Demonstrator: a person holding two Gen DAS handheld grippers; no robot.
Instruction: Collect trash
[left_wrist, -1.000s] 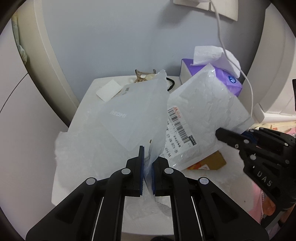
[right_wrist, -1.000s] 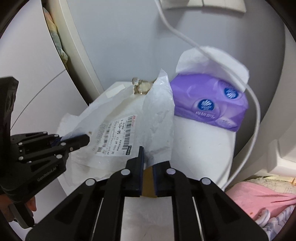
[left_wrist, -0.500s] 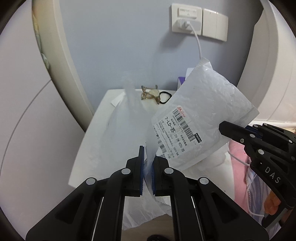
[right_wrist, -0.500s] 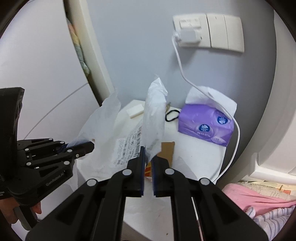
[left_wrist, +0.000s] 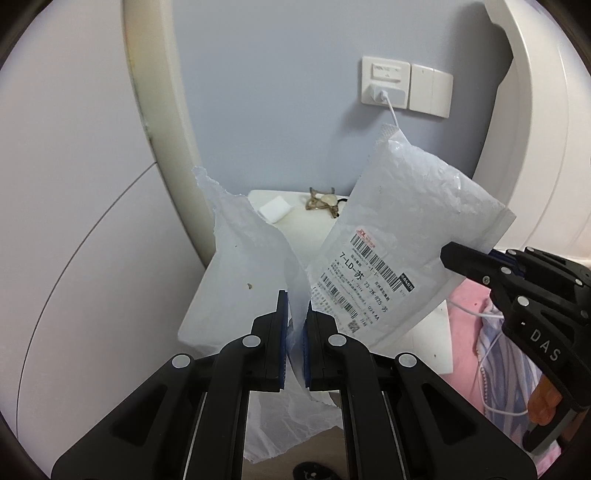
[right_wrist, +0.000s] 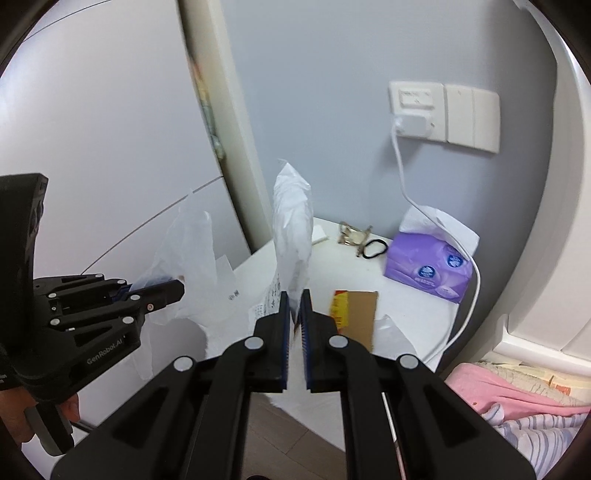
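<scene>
**Plastic wrappings lifted above the bench in both claws**

Plastic packaging is held in the air in front of a pale blue wall. The left claw (left_wrist: 294, 325) is clenched on a torn, translucent plastic bag (left_wrist: 255, 273), which hangs crumpled above and below its pads. The right claw (right_wrist: 294, 314) is clenched on the edge of a white padded mailer (left_wrist: 410, 236), which is tilted upward and carries a printed shipping label (left_wrist: 364, 280) with barcodes. Both wrappings are raised clear of the white bench (right_wrist: 406, 314). Left on the bench are a brown cardboard piece (right_wrist: 356, 314), a purple tissue pack (right_wrist: 428, 269), a pair of glasses (right_wrist: 352, 234), a black hair tie (right_wrist: 375, 248) and a small white pad (left_wrist: 275, 208). A white charger cable (right_wrist: 400, 173) is plugged into a wall socket (right_wrist: 415, 110). Pink bedding (right_wrist: 517, 387) is seen at the lower right.
</scene>
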